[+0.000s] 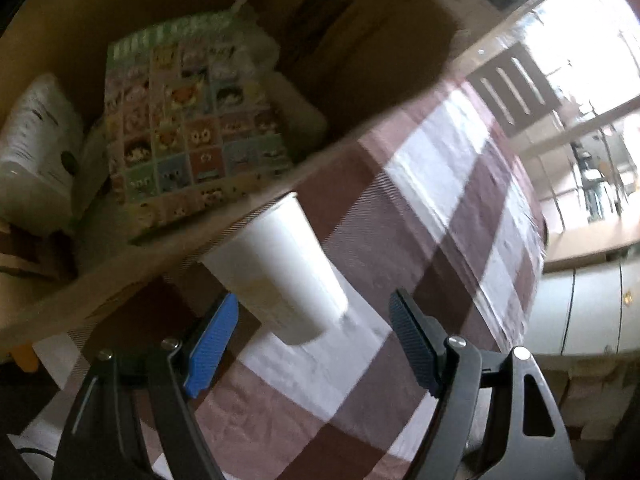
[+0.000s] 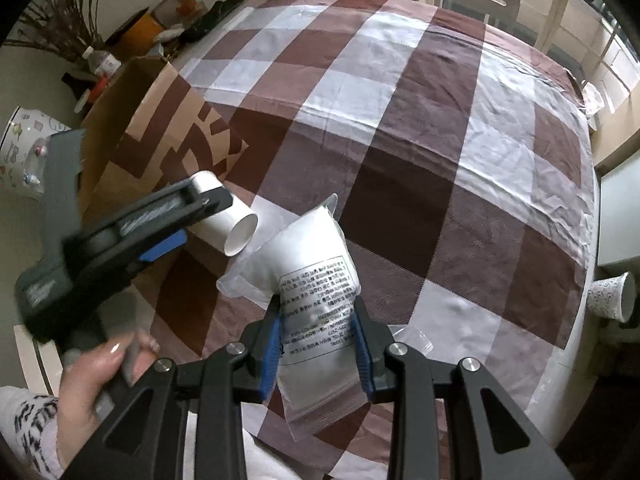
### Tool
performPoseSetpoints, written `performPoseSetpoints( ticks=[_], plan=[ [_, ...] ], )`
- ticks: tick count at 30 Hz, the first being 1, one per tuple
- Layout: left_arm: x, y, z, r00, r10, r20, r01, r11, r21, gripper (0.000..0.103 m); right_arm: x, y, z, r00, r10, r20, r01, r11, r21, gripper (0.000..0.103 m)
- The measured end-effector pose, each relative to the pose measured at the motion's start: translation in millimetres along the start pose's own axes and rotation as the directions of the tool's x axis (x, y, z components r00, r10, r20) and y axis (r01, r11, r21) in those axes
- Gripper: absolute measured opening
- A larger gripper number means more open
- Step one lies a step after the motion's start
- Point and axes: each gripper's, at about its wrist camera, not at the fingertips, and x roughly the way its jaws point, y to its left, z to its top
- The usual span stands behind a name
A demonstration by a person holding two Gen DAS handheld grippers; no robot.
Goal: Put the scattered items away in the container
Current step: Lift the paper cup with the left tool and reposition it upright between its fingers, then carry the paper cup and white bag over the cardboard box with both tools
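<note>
Gripping a white pouch (image 2: 316, 300), the right gripper (image 2: 318, 344) waited while the left gripper (image 1: 312, 340), fingers wide and empty, hovered near a paper cup (image 1: 280, 268) tipping outside the cardboard box (image 1: 360, 92); regrasping low looked wise.

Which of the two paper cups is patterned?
The cup at the table's right edge: it bears a dark speckled pattern, while the cup by the left tongs is plain white.
</note>
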Motion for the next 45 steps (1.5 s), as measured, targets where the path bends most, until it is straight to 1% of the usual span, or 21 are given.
performPoseSetpoints(
  ticks=[6, 9, 11, 15, 17, 18, 20, 24, 26, 28, 30, 33, 35, 37, 38, 39, 40, 43, 45],
  plan=[
    [8, -11, 8, 0.997, 0.064, 0.053, -0.064, 0.998, -0.011, 0.079, 7, -5, -1, 0.999, 0.011, -0.032, -0.011, 1.0, 0.015, 0.032],
    [14, -20, 10, 0.99, 0.11, 0.083, -0.11, 0.994, -0.006, 0.079, 9, -8, -2, 0.999, 0.015, -0.042, -0.014, 1.0, 0.025, 0.032],
    [17, -25, 11, 0.987, 0.133, 0.09, -0.134, 0.991, 0.002, 0.079, 8, -11, -2, 0.999, 0.017, -0.04, -0.016, 0.999, 0.029, 0.032],
    [27, -37, 9, 0.976, 0.194, 0.096, -0.2, 0.978, 0.057, 0.078, 4, -16, 0, 1.0, 0.011, -0.024, -0.01, 0.999, 0.037, 0.033],
    [30, -43, 8, 0.972, 0.214, 0.099, -0.223, 0.97, 0.097, 0.075, 3, -19, 0, 1.0, 0.01, -0.014, -0.009, 0.999, 0.043, 0.033],
    [31, -45, 7, 0.972, 0.214, 0.098, -0.224, 0.968, 0.113, 0.071, 1, -20, 0, 1.0, 0.009, -0.009, -0.008, 0.999, 0.046, 0.033],
    [32, -50, 5, 0.977, 0.198, 0.084, -0.209, 0.965, 0.157, 0.068, -1, -24, 0, 1.0, 0.008, 0.001, -0.008, 0.999, 0.054, 0.033],
    [30, -57, -4, 0.988, 0.145, 0.05, -0.153, 0.96, 0.235, 0.052, -4, -29, -4, 1.0, 0.009, 0.017, -0.01, 0.998, 0.068, 0.033],
    [26, -64, -12, 0.992, 0.124, 0.039, -0.13, 0.945, 0.301, 0.047, -5, -33, -6, 1.0, 0.011, 0.023, -0.012, 0.997, 0.079, 0.033],
    [24, -70, -21, 0.994, 0.107, 0.038, -0.113, 0.921, 0.374, 0.039, -6, -37, -9, 0.999, 0.012, 0.031, -0.015, 0.995, 0.094, 0.033],
    [17, -73, -28, 0.995, 0.098, 0.029, -0.101, 0.904, 0.416, 0.036, -6, -42, -13, 0.999, 0.014, 0.038, -0.018, 0.994, 0.112, 0.033],
    [16, -78, -25, 0.994, 0.11, 0.015, -0.105, 0.889, 0.445, 0.037, -10, -49, -19, 0.998, 0.017, 0.053, -0.024, 0.989, 0.143, 0.033],
    [15, -81, -18, 0.991, 0.136, 0.009, -0.125, 0.884, 0.451, 0.04, -12, -53, -23, 0.998, 0.02, 0.063, -0.029, 0.987, 0.161, 0.034],
    [20, -85, -12, 0.988, 0.156, -0.007, -0.136, 0.883, 0.45, 0.049, -13, -56, -26, 0.997, 0.022, 0.071, -0.034, 0.985, 0.17, 0.034],
    [23, -87, -10, 0.985, 0.172, -0.012, -0.148, 0.879, 0.453, 0.052, -14, -58, -28, 0.997, 0.024, 0.074, -0.037, 0.984, 0.176, 0.034],
    [28, -91, -7, 0.981, 0.193, -0.017, -0.163, 0.872, 0.462, 0.057, -15, -60, -30, 0.997, 0.027, 0.079, -0.041, 0.982, 0.183, 0.034],
    [34, -95, -5, 0.977, 0.21, -0.021, -0.176, 0.864, 0.473, 0.06, -16, -62, -32, 0.996, 0.03, 0.082, -0.045, 0.981, 0.189, 0.034],
    [49, -105, 1, 0.97, 0.241, -0.028, -0.195, 0.843, 0.502, 0.062, -16, -70, -36, 0.995, 0.032, 0.09, -0.051, 0.976, 0.21, 0.034],
    [54, -109, 4, 0.97, 0.242, -0.03, -0.191, 0.832, 0.521, 0.062, -17, -75, -38, 0.995, 0.033, 0.093, -0.053, 0.974, 0.222, 0.034]
  ],
)
